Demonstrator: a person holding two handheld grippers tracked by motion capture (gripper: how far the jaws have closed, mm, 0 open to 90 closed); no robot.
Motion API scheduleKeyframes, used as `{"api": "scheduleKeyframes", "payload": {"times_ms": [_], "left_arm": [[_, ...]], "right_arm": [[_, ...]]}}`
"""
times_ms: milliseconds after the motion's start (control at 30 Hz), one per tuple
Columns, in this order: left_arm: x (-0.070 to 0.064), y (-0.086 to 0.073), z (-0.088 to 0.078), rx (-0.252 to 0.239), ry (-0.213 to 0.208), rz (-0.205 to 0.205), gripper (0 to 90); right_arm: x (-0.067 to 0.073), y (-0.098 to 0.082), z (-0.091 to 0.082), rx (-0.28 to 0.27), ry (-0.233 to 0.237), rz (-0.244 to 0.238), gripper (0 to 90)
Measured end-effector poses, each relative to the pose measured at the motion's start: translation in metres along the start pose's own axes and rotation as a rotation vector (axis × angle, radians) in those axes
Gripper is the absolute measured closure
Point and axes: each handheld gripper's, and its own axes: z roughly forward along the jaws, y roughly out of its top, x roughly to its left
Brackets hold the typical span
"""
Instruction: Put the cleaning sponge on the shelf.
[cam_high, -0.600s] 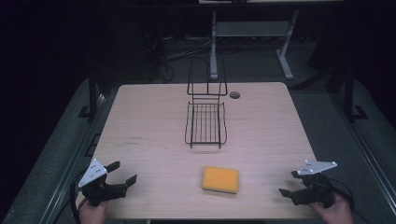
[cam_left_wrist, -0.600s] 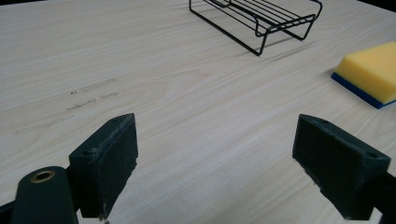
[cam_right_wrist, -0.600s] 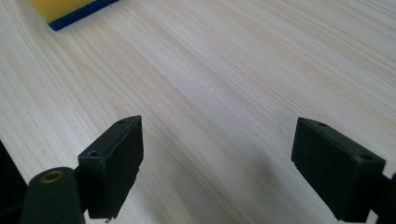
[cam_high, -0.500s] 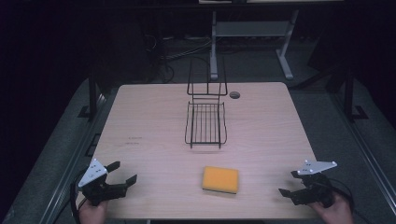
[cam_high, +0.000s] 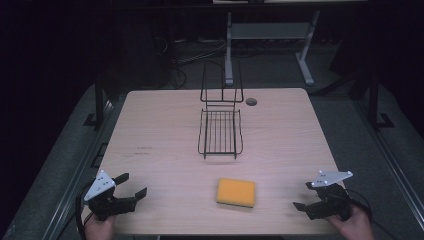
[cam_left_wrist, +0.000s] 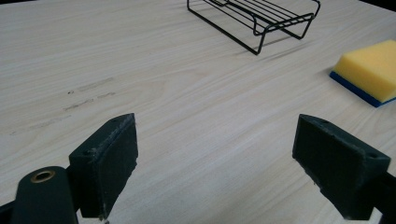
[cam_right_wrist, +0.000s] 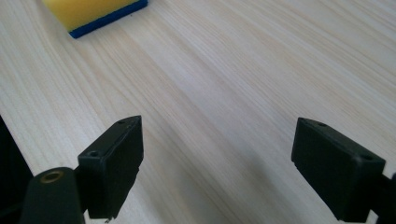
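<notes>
Nothing has shifted since a moment ago: left gripper and right gripper rest released and empty at the near table edge; the yellow sponge lies between them, wire rack beyond, so work looks unstarted

Nothing has visibly moved since the earlier pictures.

Bare table btwn grippers & wire rack; only sponge lies near front, centre-right.
</notes>
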Motion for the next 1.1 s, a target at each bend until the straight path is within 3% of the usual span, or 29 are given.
{"api": "scheduleKeyframes", "payload": {"times_ms": [1100], "left_arm": [[0.000, -0.001, -0.003, -0.008, 0.001, -0.004, 13.4]], "right_arm": [[0.009, 0.034, 0.011, 0.034, 0.089, -0.085, 16.3]]}}
